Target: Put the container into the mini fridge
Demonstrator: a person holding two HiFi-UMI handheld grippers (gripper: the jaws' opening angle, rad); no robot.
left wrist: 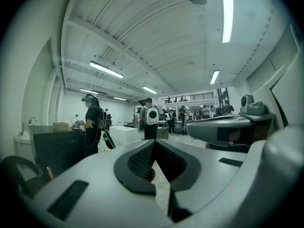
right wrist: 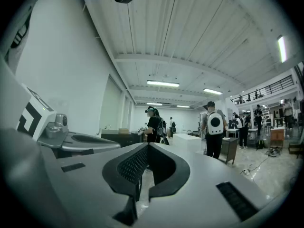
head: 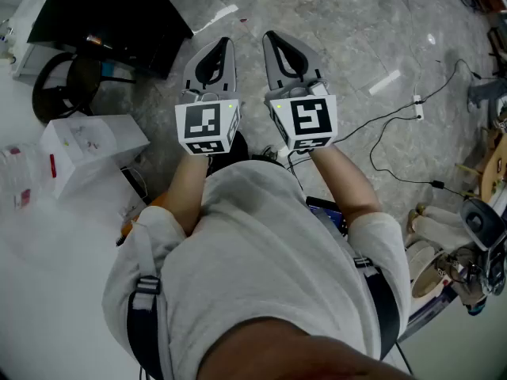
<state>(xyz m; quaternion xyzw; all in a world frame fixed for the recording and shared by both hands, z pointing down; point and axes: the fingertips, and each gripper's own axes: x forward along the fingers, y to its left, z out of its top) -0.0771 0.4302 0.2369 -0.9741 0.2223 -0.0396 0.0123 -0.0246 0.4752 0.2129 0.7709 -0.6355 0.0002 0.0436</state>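
Observation:
Both grippers are held side by side in front of the person's body, pointing level over the grey floor. The left gripper [head: 224, 43] is shut, its jaw tips meeting with nothing between them [left wrist: 154, 142]. The right gripper [head: 270, 36] is also shut and empty [right wrist: 147, 145]. Each shows in the other's view: the right gripper [left wrist: 228, 127] and the left gripper [right wrist: 71, 141]. A white box [head: 91, 149] stands on the floor at the left, with a clear container with a red label [head: 17, 176] beside it. I cannot make out a mini fridge with certainty.
A black cabinet [head: 111, 6] and a black chair [head: 59, 85] stand at the upper left. Cables [head: 396, 133] and a power strip [head: 417, 106] lie on the floor to the right. Several people stand farther off, one with a white backpack [left wrist: 151, 118].

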